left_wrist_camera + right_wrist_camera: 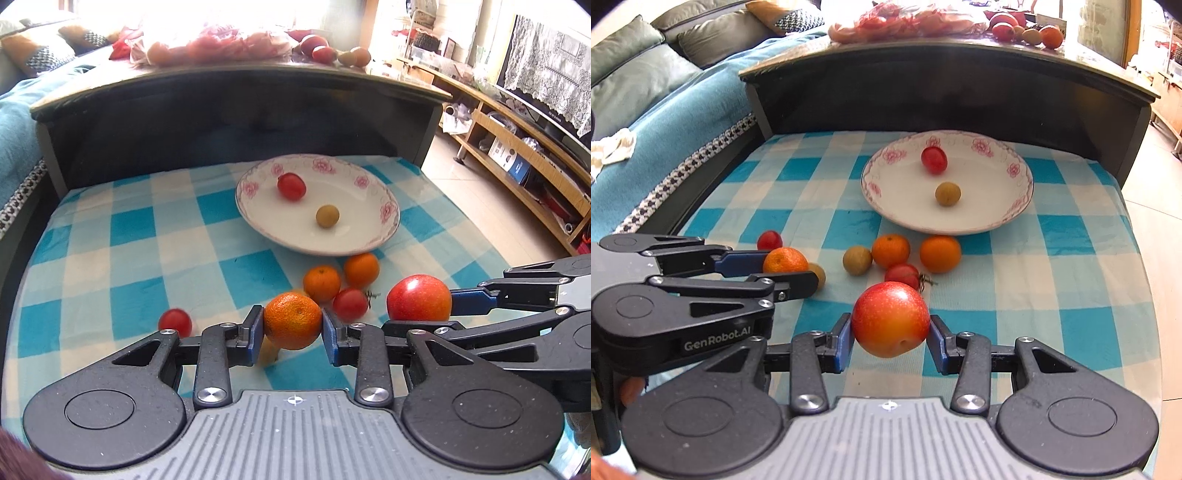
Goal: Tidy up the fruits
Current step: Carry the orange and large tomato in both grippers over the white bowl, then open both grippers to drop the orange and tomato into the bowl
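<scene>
My left gripper [292, 322] is shut on a mandarin [292, 320] and holds it above the checked cloth; it also shows in the right wrist view [785, 260]. My right gripper [891, 322] is shut on a red apple [891, 319], also visible in the left wrist view [419, 298]. A white floral plate [993, 221] behind holds a cherry tomato [934, 160] and a brown longan [948, 193]. Loose on the cloth lie two mandarins [890, 250] [940, 253], two cherry tomatoes [902, 275] [769, 240] and two longans [857, 260] [819, 275].
The blue checked cloth [1052, 280] covers a low table with floor off its right edge [1160, 229]. A dark raised shelf [942, 55] behind the plate carries more fruit and a red bag. A sofa with a teal blanket [665, 122] is on the left.
</scene>
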Demonstrator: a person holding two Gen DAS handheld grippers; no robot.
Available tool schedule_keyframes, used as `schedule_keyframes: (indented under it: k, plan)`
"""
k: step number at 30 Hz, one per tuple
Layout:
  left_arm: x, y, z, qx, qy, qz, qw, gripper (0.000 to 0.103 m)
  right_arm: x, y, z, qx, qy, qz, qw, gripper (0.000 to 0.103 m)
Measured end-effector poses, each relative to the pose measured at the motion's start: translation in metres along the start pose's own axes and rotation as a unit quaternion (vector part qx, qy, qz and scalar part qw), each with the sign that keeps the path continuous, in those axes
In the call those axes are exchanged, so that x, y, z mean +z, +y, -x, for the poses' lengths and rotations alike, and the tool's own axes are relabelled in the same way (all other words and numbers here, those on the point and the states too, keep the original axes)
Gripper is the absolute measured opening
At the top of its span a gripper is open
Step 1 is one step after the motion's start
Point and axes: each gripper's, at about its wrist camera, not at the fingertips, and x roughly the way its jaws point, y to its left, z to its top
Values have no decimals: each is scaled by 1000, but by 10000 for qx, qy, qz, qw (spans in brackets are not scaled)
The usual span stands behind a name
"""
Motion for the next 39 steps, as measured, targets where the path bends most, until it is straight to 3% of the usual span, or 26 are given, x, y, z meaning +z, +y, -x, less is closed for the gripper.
schedule_keyframes:
  k: [16,27,39]
  plan:
    - [53,-1,-45,-24,-91,45,9999,40,51,-37,-17,-202,-292,-312,9989,44]
    - [62,6,-77,50,55,34,10000,39,71,-56,-55,-256,-200,-338,9989,44]
    - [64,9,-79,65,65,92,9999,42,75,-63,-65,-286,-194,-366,9987,46]
